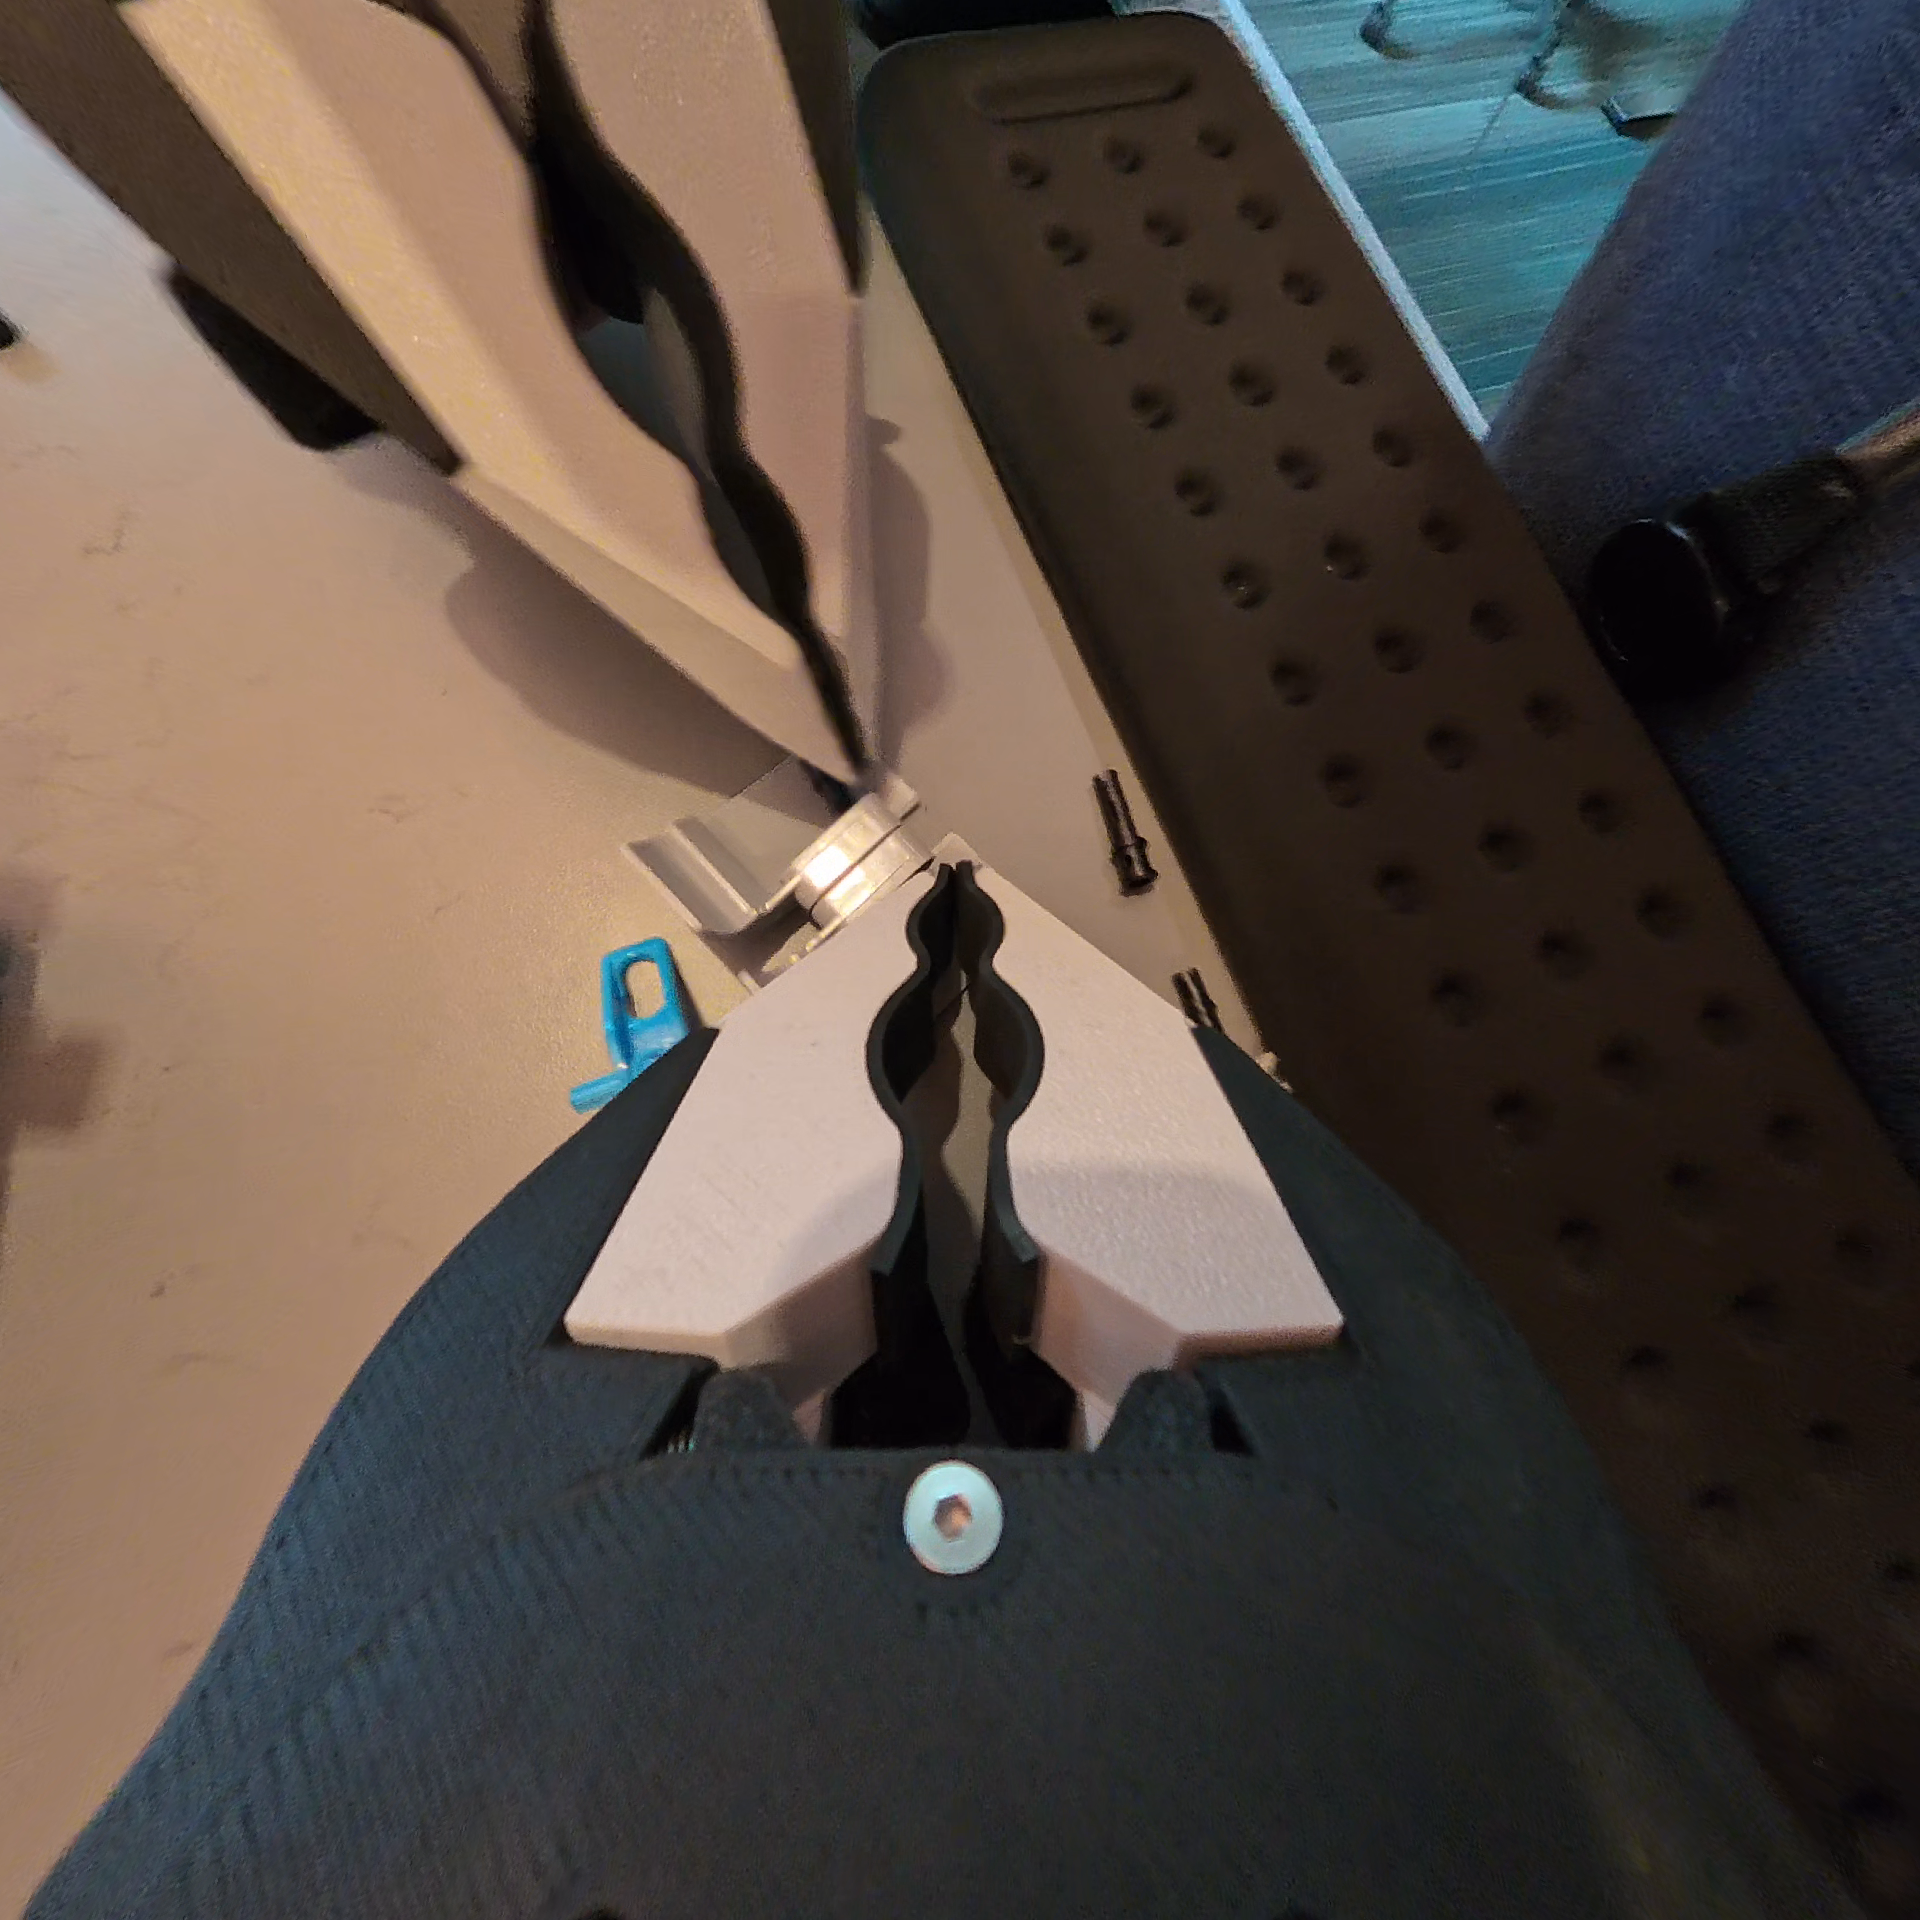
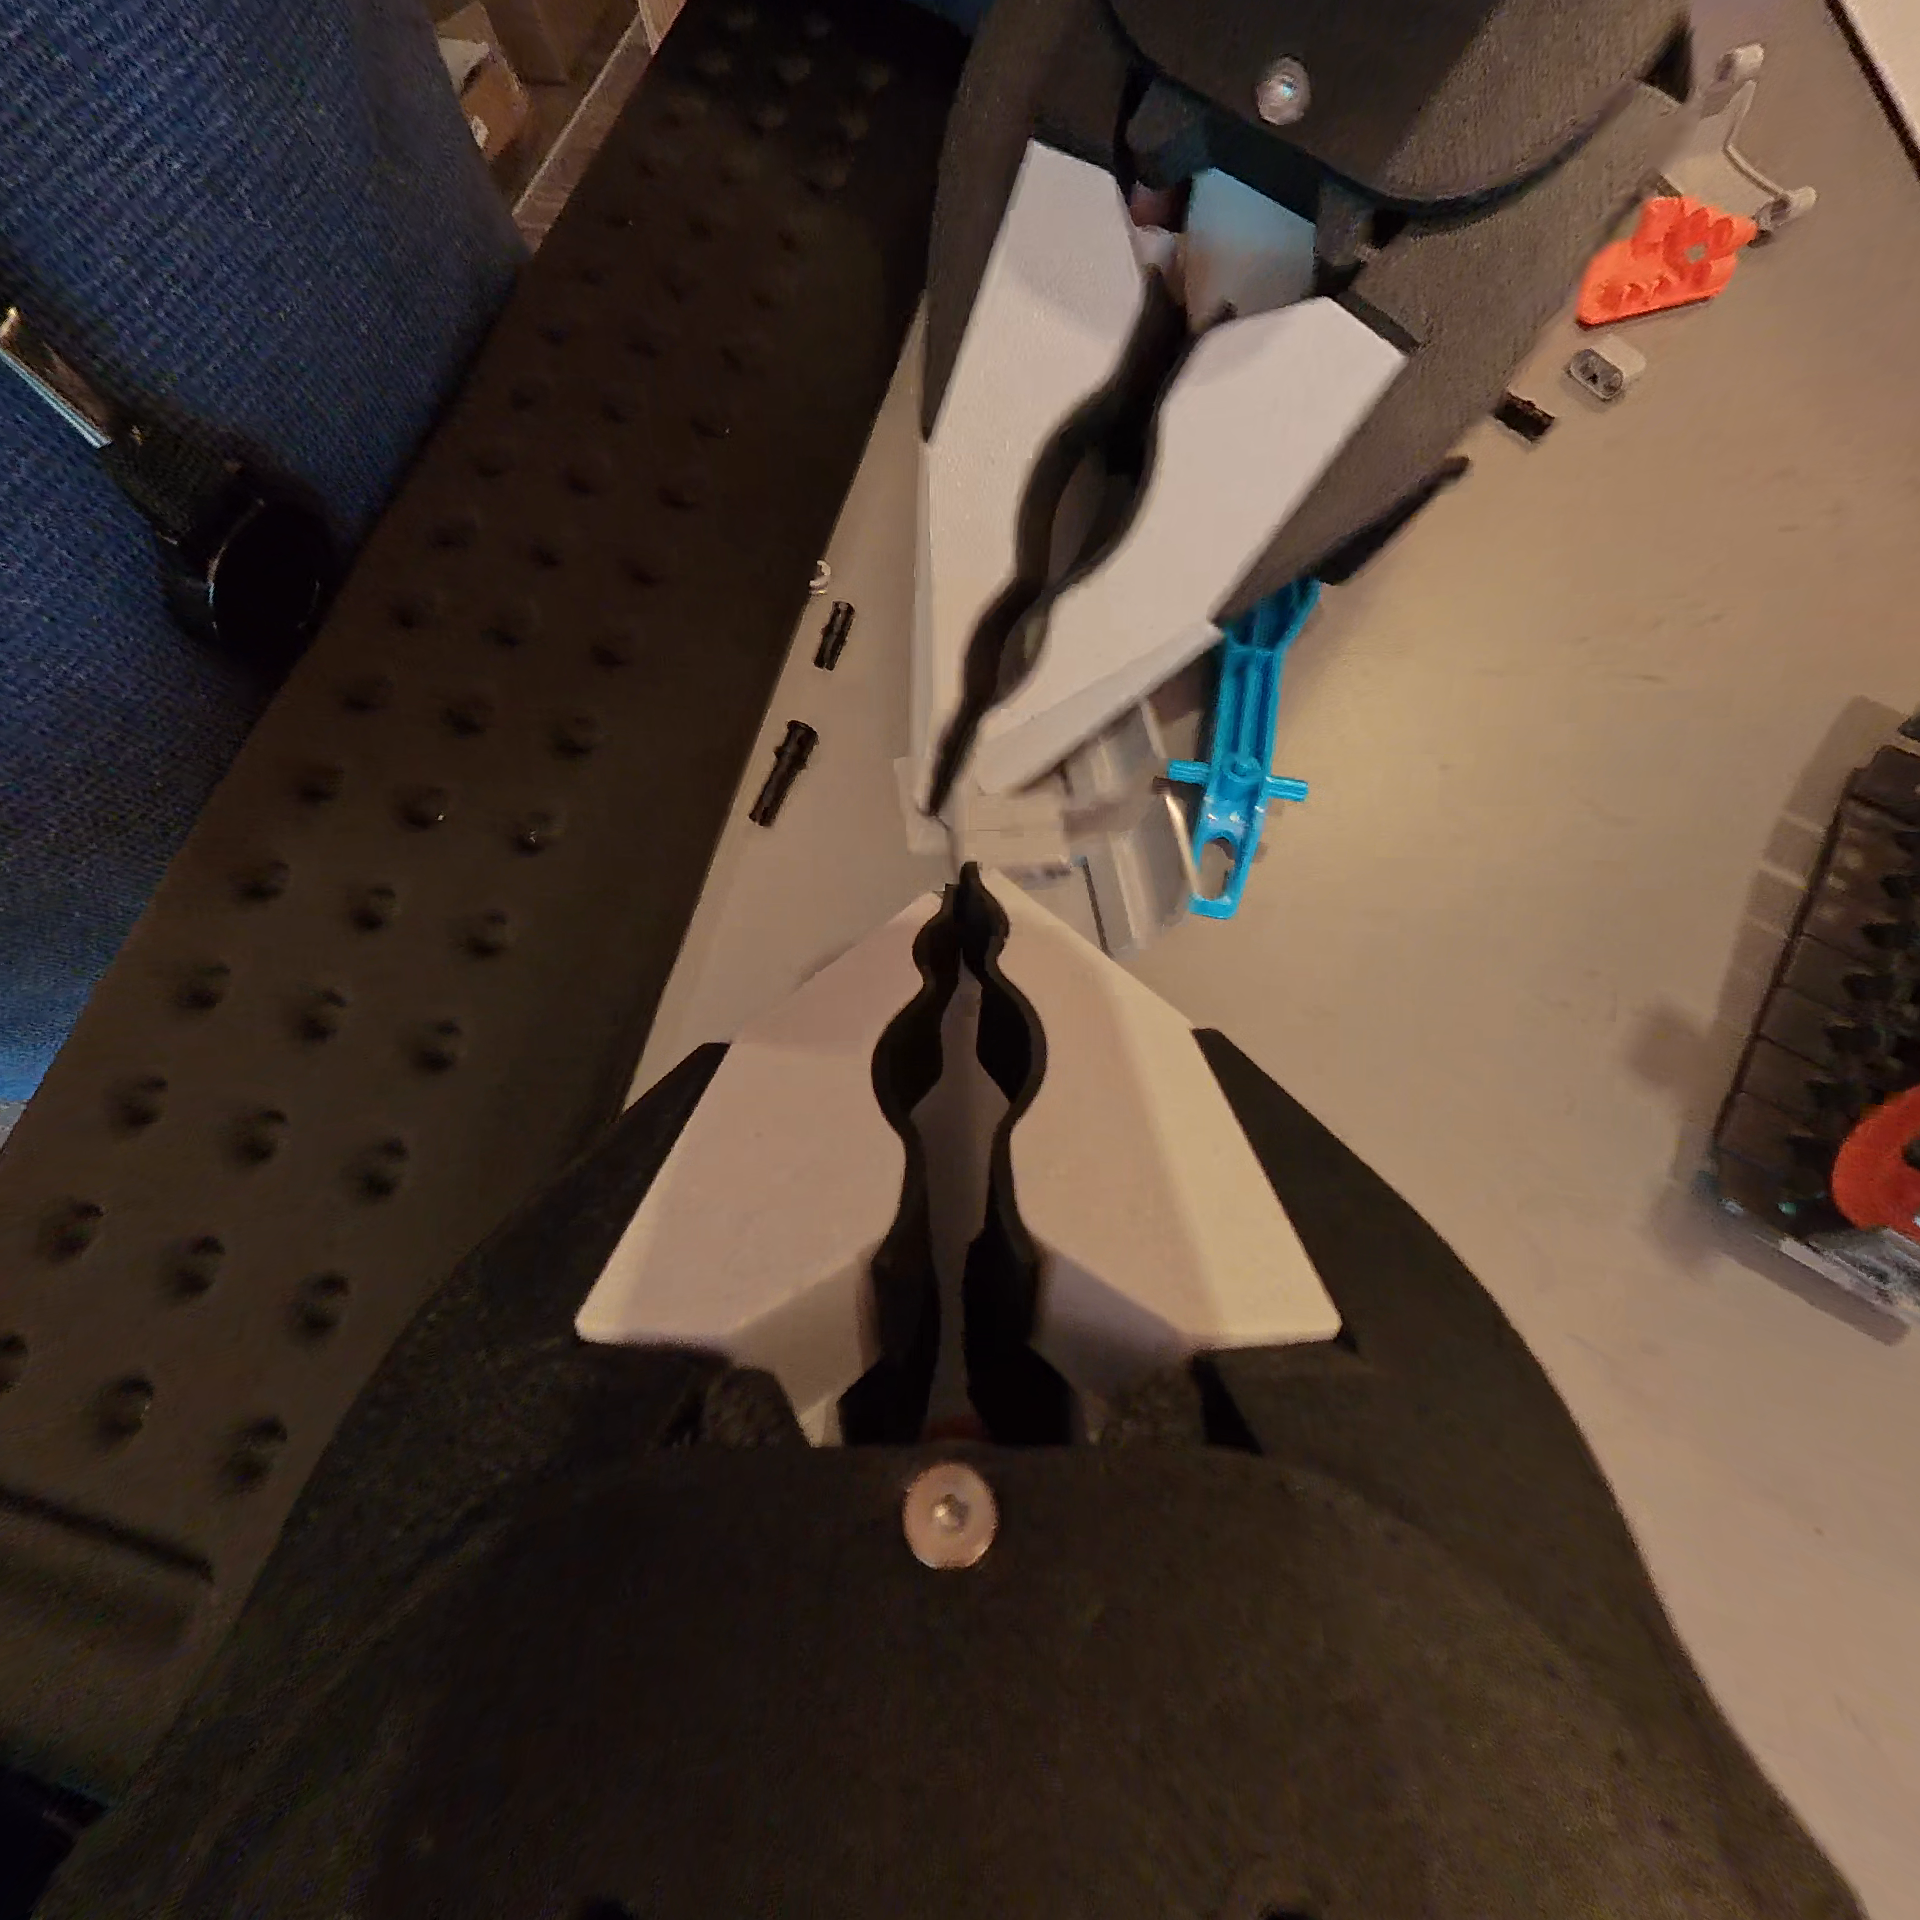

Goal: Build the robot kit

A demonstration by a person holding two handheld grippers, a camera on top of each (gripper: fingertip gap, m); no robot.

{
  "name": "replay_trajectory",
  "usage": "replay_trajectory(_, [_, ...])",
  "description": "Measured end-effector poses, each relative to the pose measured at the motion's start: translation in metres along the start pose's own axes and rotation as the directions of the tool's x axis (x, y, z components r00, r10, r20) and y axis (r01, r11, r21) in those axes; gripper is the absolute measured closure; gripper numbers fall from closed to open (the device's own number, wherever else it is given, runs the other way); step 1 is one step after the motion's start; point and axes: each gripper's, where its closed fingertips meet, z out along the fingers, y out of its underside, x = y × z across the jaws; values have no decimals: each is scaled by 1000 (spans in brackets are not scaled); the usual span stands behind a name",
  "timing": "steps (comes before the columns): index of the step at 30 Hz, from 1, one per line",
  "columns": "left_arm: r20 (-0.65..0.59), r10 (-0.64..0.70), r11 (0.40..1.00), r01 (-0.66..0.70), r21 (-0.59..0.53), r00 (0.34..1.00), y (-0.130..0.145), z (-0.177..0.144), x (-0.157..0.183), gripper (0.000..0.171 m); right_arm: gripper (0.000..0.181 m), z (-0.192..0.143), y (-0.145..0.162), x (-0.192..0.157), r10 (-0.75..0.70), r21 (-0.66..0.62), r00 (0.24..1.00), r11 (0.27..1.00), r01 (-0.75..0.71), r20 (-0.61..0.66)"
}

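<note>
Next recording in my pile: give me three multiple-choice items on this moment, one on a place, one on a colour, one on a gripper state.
1. Where do the two black pins lie?
A. On the red piece
B. On the table beside the black pegboard
C. Between a gripper's fingers

2. What colour is the long plastic piece next to the grey part?
A. Blue
B. Green
C. Yellow

3. How do the fingers of the left gripper stand?
A. Wide open
B. Out of view
C. Tips together

Answers: 1 B, they rest on the table along the edge of the black pegboard. 2 A, plainly blue. 3 C, its tips meet beside the grey part.
</note>
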Motion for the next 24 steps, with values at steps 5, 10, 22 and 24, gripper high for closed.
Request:
replay_trajectory(5, [4,10,1000,-10,-2,1000,-2,3,-1,171,181,9,-4,-4,6,-15,1000,1000,-5,22])
replay_trajectory(10, [-6,13,1000,-13,-9,1000,-1,2,1,171,181,-10,3,-3,96,23,995,995,-96,3])
replay_trajectory(22, [33,-32,999,33,-33,999,5,-5,1,171,166,-23,32,28,145,-59,952,984,-167,-269])
replay_trajectory(24, [42,-41,999,42,-23,998,5,-4,2,171,171,-17,29,28,139,-59,957,986,-159,-255])
